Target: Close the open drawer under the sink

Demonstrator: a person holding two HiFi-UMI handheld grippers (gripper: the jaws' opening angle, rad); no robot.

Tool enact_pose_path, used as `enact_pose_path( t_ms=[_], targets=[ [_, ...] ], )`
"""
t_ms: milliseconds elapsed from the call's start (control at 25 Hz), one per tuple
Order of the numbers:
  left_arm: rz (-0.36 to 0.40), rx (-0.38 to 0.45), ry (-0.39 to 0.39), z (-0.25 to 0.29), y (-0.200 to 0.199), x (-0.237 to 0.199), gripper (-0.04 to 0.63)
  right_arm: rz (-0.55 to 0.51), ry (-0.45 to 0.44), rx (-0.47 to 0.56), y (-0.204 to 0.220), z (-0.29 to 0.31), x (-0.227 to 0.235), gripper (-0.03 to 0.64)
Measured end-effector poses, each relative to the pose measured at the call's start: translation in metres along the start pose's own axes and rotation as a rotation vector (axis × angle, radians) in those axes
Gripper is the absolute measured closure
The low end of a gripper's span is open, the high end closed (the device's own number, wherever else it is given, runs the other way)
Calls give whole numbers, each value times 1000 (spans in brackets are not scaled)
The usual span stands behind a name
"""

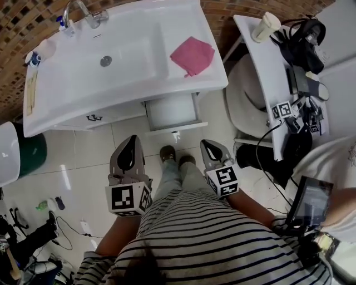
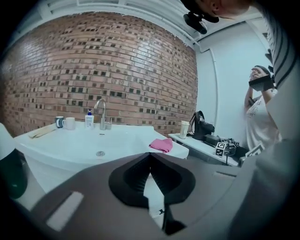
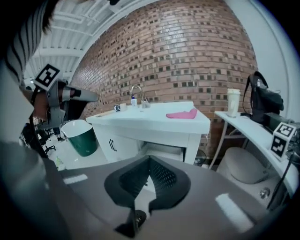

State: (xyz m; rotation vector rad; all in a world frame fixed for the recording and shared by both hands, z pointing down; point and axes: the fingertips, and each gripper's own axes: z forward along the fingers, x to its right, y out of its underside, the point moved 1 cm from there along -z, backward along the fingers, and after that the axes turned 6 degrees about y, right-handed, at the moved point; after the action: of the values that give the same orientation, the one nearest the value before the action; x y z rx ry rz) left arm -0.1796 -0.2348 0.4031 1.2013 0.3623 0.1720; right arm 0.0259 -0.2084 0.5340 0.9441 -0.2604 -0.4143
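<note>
The white drawer (image 1: 171, 112) stands pulled out from under the right part of the white sink cabinet (image 1: 72, 111), its front panel (image 1: 177, 127) toward me. In the right gripper view the open drawer (image 3: 165, 151) shows below the basin. My left gripper (image 1: 132, 140) hovers left of the drawer front and short of it, jaws together on nothing. My right gripper (image 1: 206, 144) hovers just right of the front, also shut and empty. In their own views the left gripper (image 2: 150, 157) and the right gripper (image 3: 149, 160) have their dark pads meeting at the tips.
A pink cloth (image 1: 192, 54) lies on the sink's right ledge, the faucet (image 1: 83, 13) at the back. A green bin (image 1: 31, 150) stands left. On the right are a round stool (image 1: 245, 96), a cluttered white side table (image 1: 266, 62) and another person (image 1: 334, 167). My shoes (image 1: 168, 153) are before the drawer.
</note>
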Motion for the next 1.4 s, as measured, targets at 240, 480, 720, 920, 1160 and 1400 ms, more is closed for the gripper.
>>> enact_pose_path(
  t_ms=[240, 480, 720, 920, 1160, 1400],
  targets=[
    [6, 12, -11, 43, 20, -1, 578, -29, 1, -66, 63, 73, 21, 617],
    [-4, -5, -6, 74, 61, -2, 578, -45, -49, -122, 106, 117, 19, 617],
    [13, -1, -31, 81, 64, -15, 580, -78, -71, -139, 115, 139, 22, 617],
    [10, -7, -57, 78, 64, -28, 578, -85, -67, -135, 107, 157, 24, 617],
    [7, -8, -77, 80, 65, -41, 580, -81, -52, -110, 87, 185, 35, 617],
    [6, 3, -104, 80, 66, -55, 578, -62, -26, -66, 65, 218, 45, 617]
  ],
)
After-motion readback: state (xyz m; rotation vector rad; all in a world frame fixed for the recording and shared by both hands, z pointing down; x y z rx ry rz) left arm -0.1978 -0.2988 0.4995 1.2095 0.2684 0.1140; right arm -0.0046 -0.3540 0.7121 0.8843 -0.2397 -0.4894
